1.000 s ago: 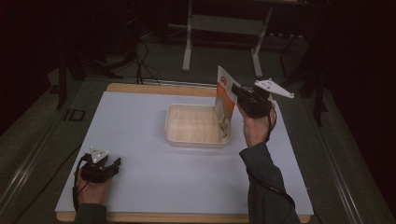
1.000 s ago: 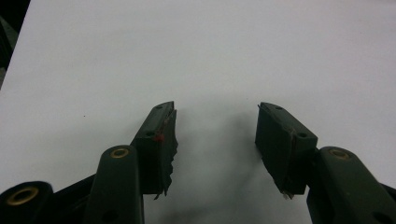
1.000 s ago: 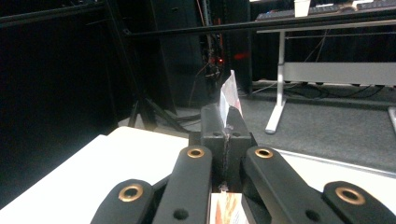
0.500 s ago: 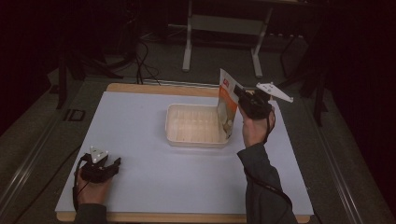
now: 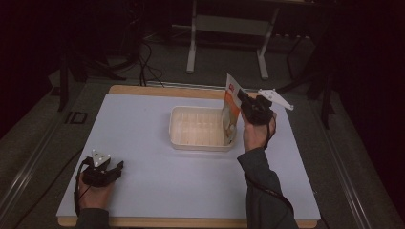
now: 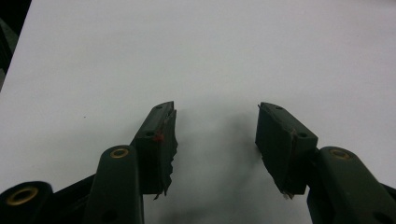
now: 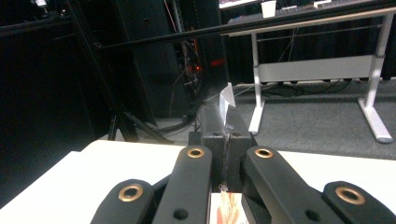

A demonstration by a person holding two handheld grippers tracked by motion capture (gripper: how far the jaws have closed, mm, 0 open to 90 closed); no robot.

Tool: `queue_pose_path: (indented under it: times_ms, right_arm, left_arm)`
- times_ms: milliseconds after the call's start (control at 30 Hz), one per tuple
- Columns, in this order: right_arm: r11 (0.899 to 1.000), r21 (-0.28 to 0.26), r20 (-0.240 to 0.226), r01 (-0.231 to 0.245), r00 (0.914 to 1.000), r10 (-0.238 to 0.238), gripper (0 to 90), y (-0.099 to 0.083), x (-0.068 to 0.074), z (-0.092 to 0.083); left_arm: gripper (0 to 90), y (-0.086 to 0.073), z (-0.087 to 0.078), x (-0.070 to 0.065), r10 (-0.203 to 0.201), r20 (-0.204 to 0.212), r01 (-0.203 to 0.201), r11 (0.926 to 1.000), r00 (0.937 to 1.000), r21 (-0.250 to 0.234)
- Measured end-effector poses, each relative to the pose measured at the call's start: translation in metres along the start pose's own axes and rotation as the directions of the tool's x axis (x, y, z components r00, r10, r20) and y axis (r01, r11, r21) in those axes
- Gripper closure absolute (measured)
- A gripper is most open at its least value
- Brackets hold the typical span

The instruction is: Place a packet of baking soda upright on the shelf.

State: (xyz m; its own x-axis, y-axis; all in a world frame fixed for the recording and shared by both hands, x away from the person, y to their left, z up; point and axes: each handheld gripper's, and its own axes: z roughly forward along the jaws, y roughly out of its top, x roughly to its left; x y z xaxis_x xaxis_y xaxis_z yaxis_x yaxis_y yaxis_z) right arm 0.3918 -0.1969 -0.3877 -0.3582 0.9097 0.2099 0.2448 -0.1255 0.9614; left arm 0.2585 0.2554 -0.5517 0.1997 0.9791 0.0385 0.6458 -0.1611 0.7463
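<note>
Black and clenched tight, the right hand-held gripper (image 5: 241, 98) pinched the top edge of a flat orange and white paper pouch (image 5: 230, 109). In the right gripper view, its two jaws were pressed together on the thin edge of the pouch (image 7: 227, 103), which stuck up past the tips. The pouch hung upright from the jaws. Its lower end dipped into the right side of a clear, see-through plastic box (image 5: 198, 127) with low walls. I could not tell if the pouch touched the bottom of the box. The box sat near the middle of the pale white surface (image 5: 143, 143), a bit toward the far side.

The left hand-held gripper (image 5: 117, 166) was black too. It rested on the surface near the front left corner, well apart from the box. Its jaws stood wide apart with nothing between them, only bare white surface (image 6: 215, 70) under them.
</note>
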Motion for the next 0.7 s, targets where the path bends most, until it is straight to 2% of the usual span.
queue_pose_path:
  times_ms: [67, 133, 333, 700]
  right_arm:
    - [1.0, -0.001, 0.006, -0.003, 1.0, 0.003, 90.0, -0.003, -0.001, 0.001]
    - [1.0, 0.005, 0.019, 0.019, 0.9996, -0.019, 90.0, -0.006, 0.0, 0.002]
    - [0.999, 0.001, 0.018, 0.043, 0.9989, -0.043, 90.0, -0.01, -0.001, -0.001]
    - [0.999, 0.012, 0.02, 0.04, 0.999, -0.04, 90.0, -0.026, -0.006, -0.011]
  left_arm:
    - [47.3, 0.0, 0.0, 0.0, -0.003, 0.0, 0.003, 1.0, 1.0, -0.002]
    - [47.3, 0.0, 0.0, 0.0, -0.003, 0.0, 0.003, 1.0, 1.0, -0.002]
    - [47.3, 0.0, 0.0, 0.0, 0.002, -0.001, -0.002, 1.0, 1.0, -0.002]
    - [47.3, 0.0, 0.0, -0.001, 0.0, -0.003, 0.0, 1.0, 1.0, -0.001]
